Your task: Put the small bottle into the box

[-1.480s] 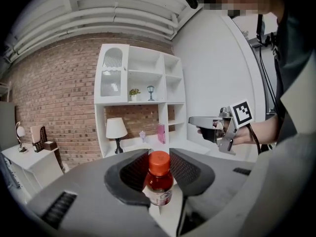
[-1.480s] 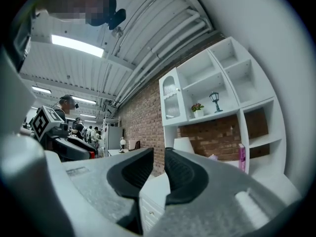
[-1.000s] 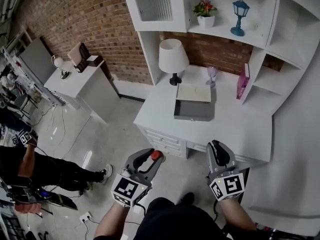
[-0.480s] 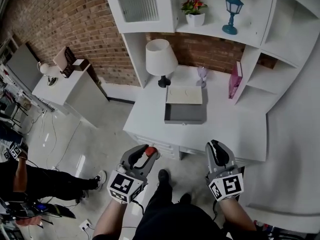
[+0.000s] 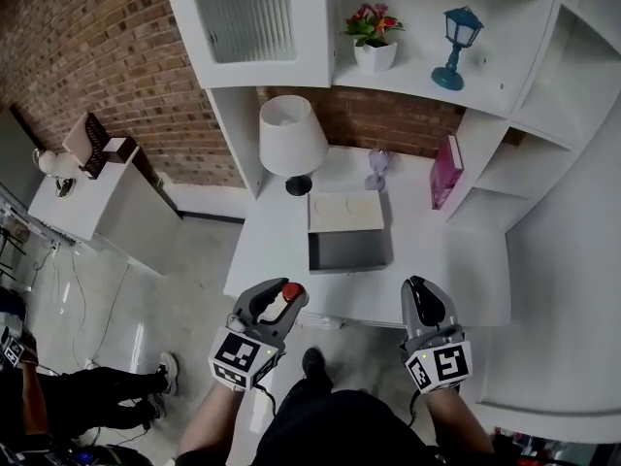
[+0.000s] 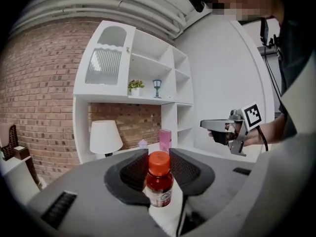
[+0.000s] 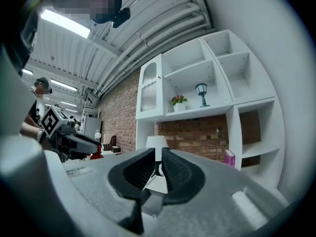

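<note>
Left hand-held gripper (image 5: 277, 301) clasps the small bottle (image 6: 159, 180), right hand-held gripper (image 5: 419, 291) narrow and empty, the box (image 5: 349, 252) not yet reached.

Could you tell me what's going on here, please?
A person stands facing a white desk with a gripper in each hand. The left gripper is shut on a small bottle with a red cap, holding it upright. The right gripper carries nothing, its jaws all but together. An open grey box sits on the desk ahead of both grippers; the bottle is not yet in it.
</note>
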### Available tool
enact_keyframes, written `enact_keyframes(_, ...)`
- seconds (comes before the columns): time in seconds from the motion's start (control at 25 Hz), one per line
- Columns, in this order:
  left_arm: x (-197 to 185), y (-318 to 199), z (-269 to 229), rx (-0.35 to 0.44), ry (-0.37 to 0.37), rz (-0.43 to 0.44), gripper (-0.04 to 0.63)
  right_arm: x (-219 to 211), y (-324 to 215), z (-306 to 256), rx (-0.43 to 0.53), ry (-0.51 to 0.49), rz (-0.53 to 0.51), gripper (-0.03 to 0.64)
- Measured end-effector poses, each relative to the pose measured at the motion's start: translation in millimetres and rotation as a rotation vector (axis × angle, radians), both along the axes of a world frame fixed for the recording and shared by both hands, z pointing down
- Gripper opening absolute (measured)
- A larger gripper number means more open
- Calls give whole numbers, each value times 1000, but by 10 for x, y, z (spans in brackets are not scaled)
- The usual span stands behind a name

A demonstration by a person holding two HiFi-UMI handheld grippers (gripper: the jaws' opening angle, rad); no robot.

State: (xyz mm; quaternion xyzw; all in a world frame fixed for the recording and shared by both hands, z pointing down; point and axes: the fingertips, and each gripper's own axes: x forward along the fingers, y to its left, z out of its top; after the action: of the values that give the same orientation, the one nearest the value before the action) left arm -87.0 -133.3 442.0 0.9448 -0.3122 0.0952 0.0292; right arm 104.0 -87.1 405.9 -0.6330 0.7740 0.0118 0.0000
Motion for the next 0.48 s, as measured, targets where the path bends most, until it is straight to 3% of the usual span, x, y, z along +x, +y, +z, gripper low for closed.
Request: enact_keyframes(0.48,184,-928,224,-31,-16,170,130,-98,-647,81,-40,18,116,31)
